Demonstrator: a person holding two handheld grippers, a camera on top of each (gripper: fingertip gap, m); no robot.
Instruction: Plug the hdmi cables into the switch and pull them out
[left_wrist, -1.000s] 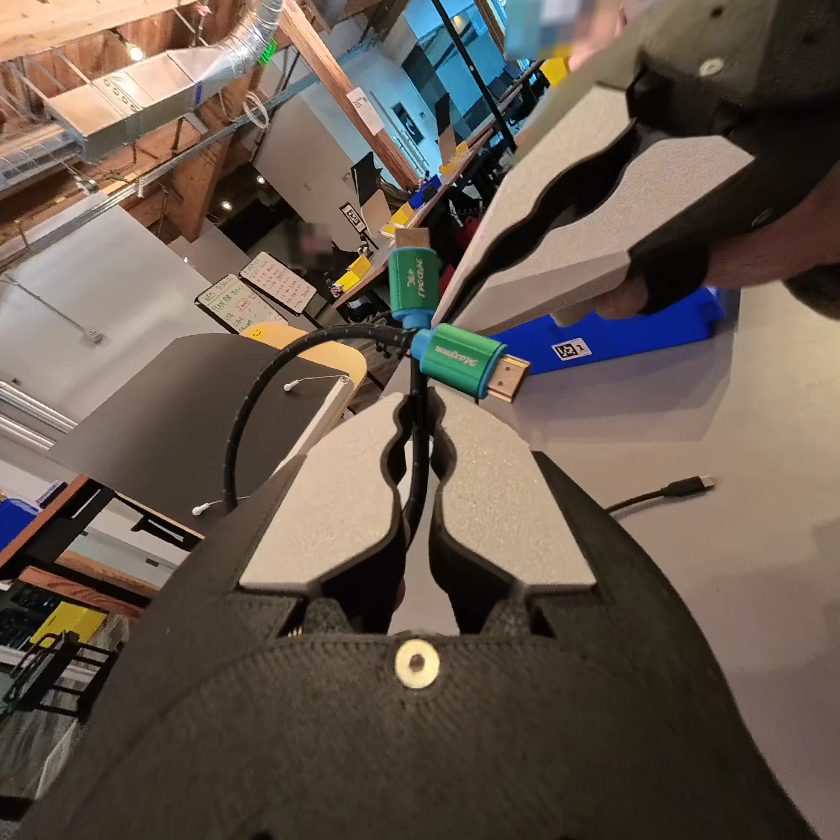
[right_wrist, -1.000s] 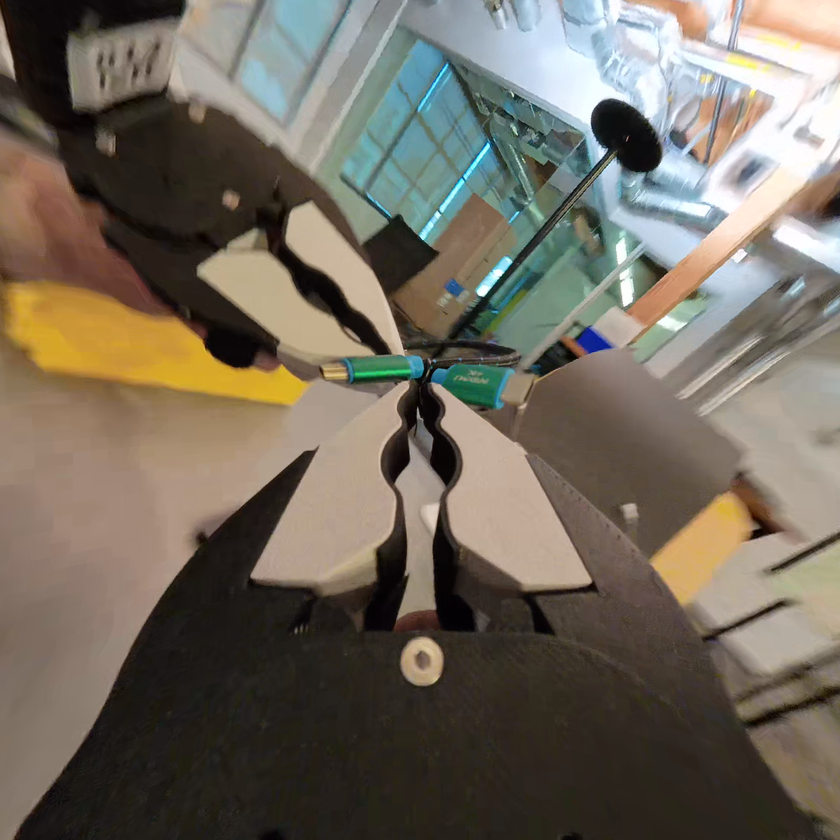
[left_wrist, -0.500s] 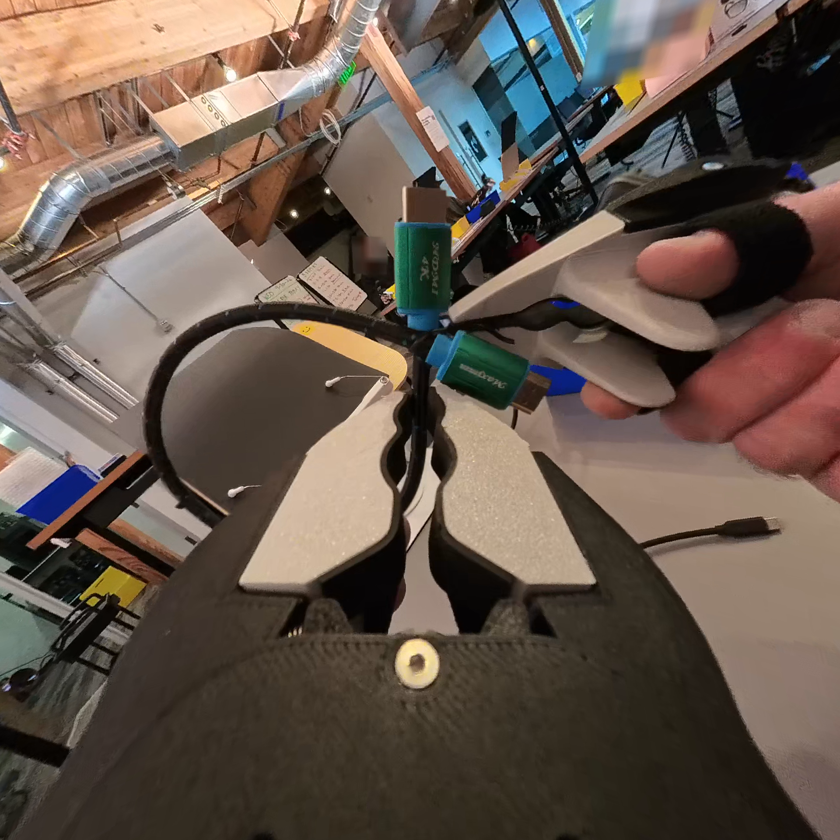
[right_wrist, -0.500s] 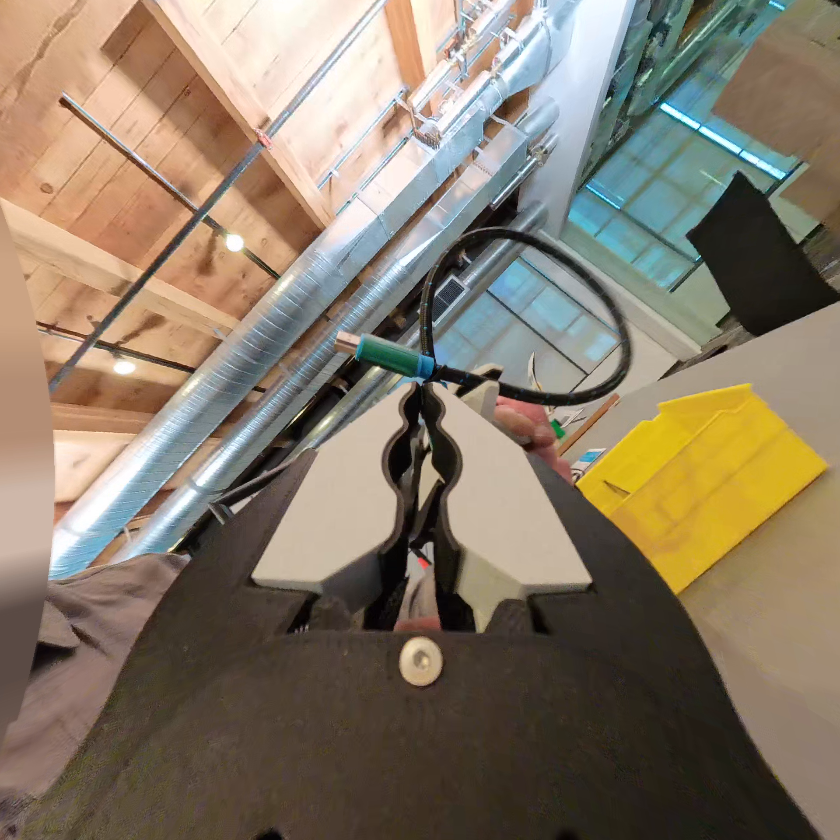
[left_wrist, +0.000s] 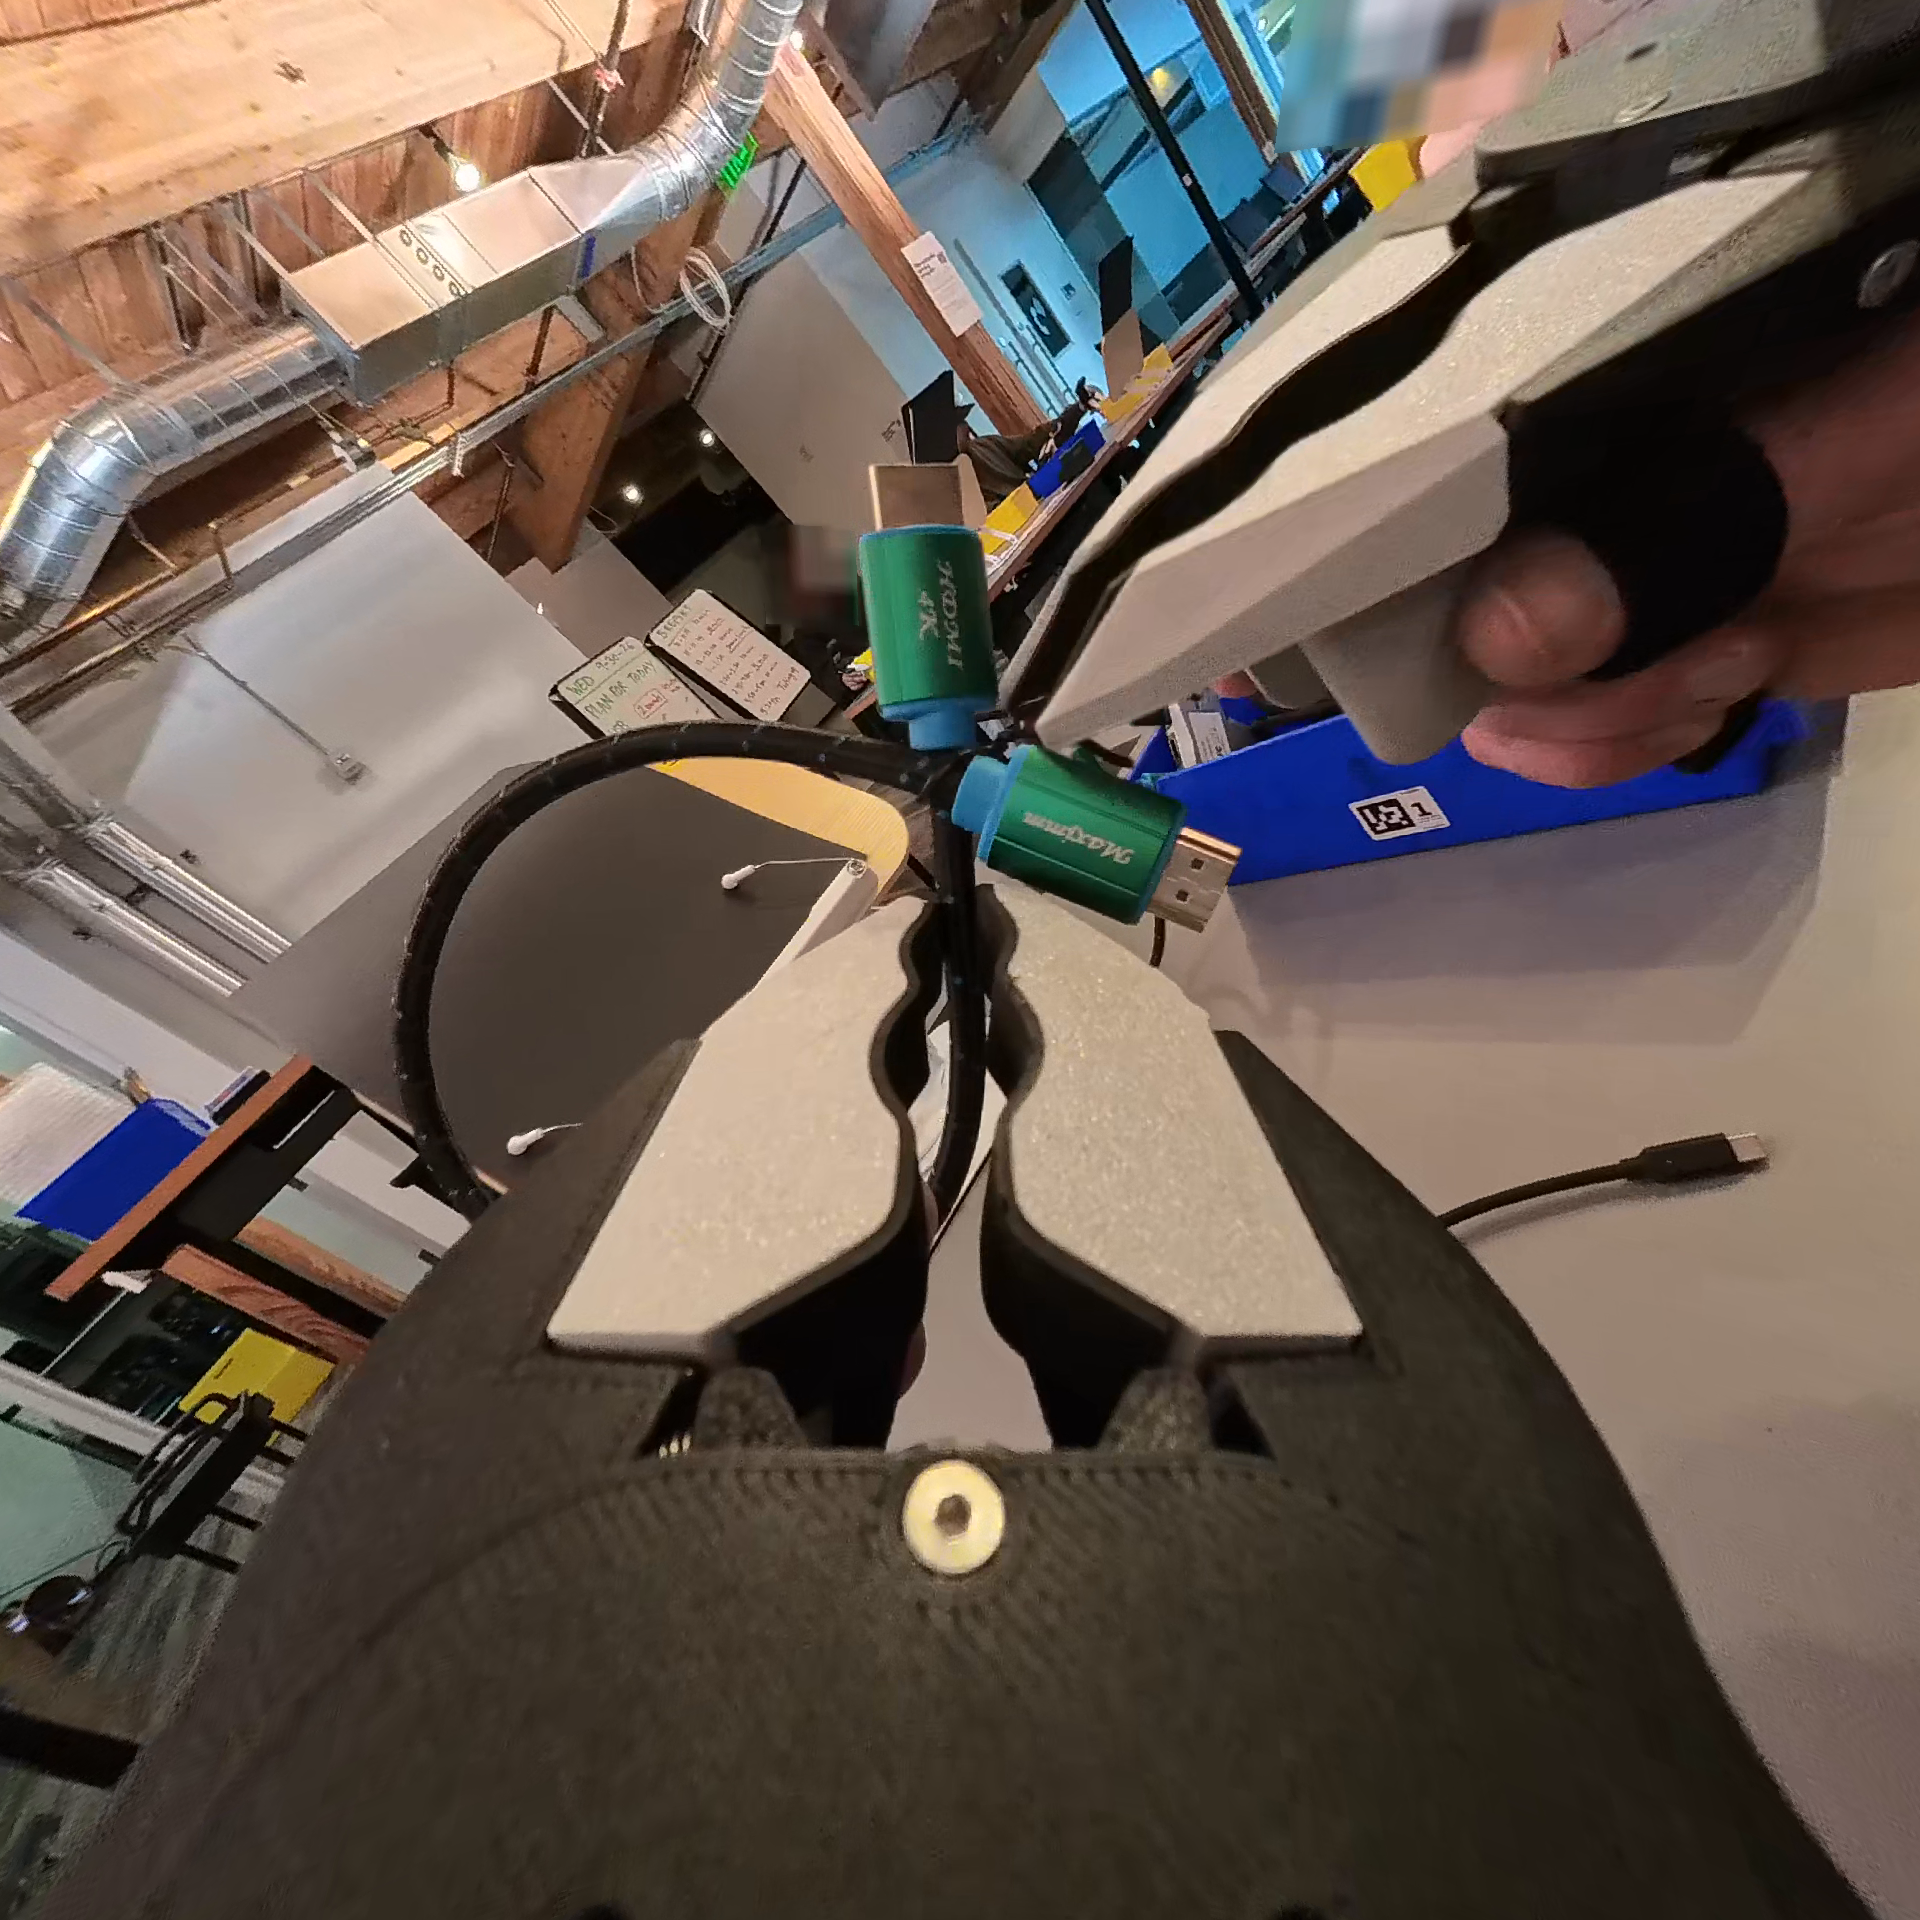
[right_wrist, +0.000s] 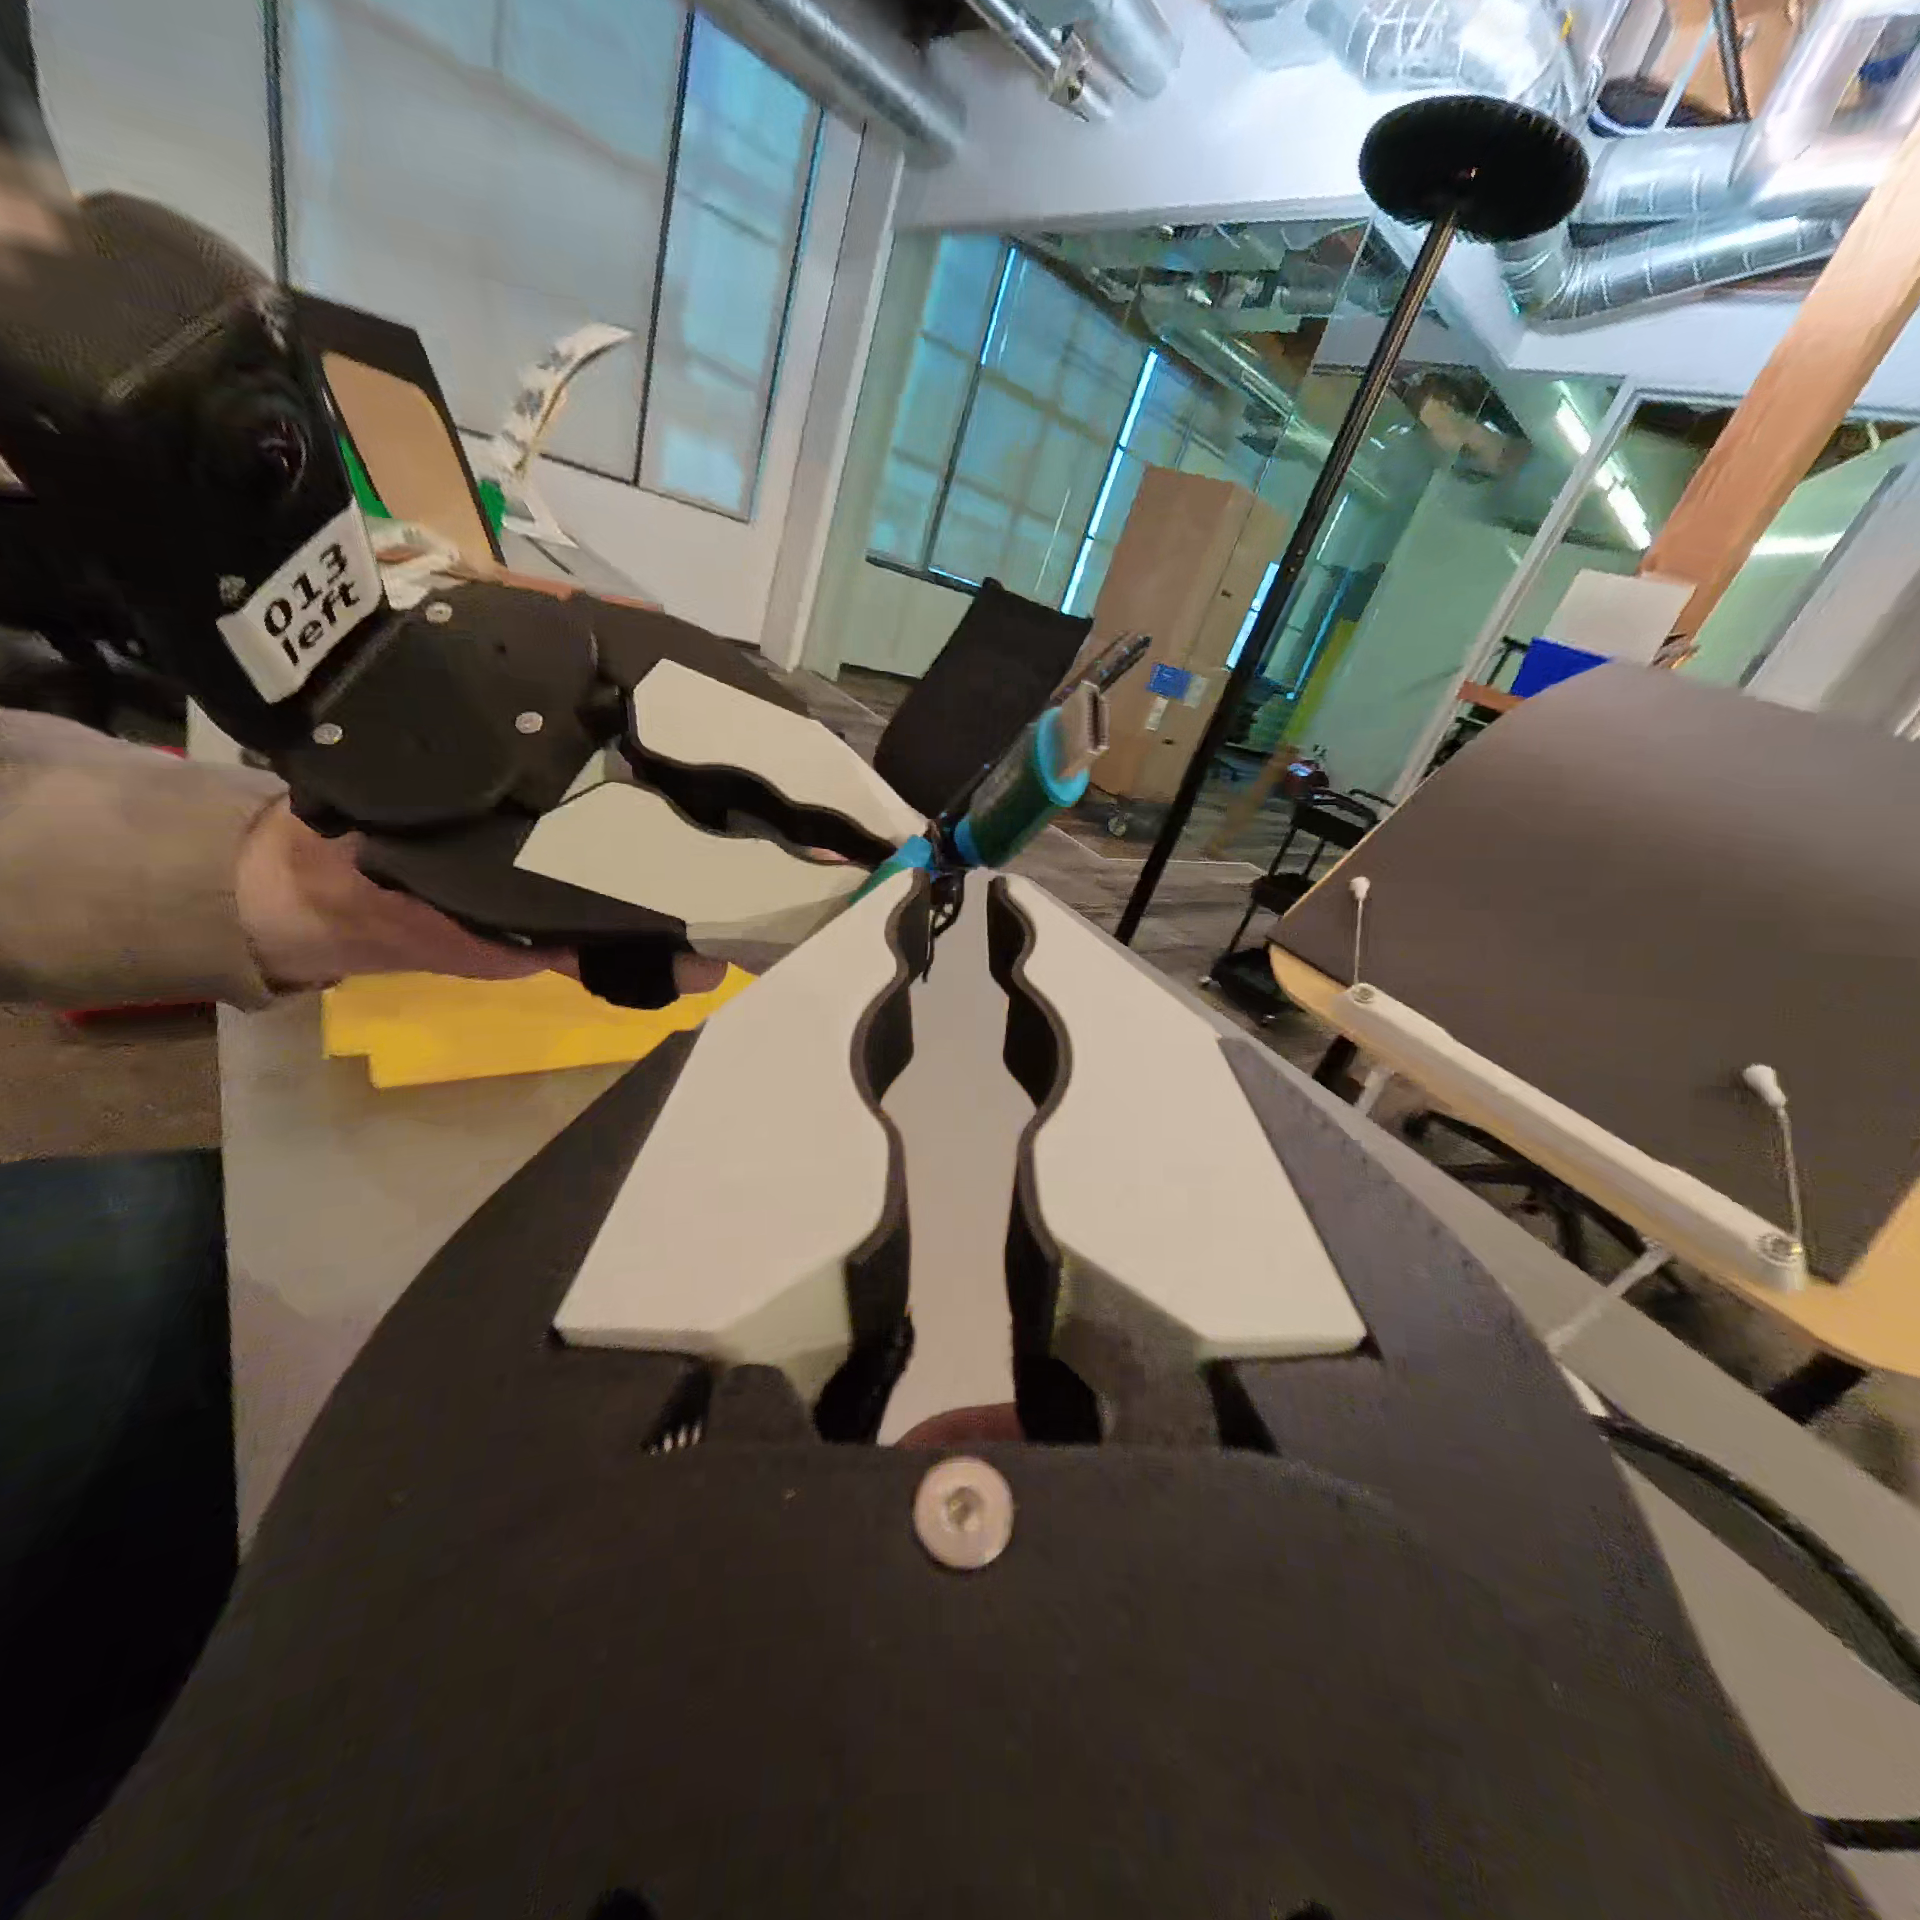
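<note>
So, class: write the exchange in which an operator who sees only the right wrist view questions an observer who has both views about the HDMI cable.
Operator: Is the left gripper actually gripping the cable?
Observer: Yes. The left gripper is shut on the black HDMI cable, which runs down between its fingers.
Operator: I see one plug clearly. Where's the other?
Observer: The second green plug sits just past the left fingertips, with its metal end toward the blue bin.
Operator: Anything on the table there?
Observer: A loose USB-C cable lies on the grey table.
</note>
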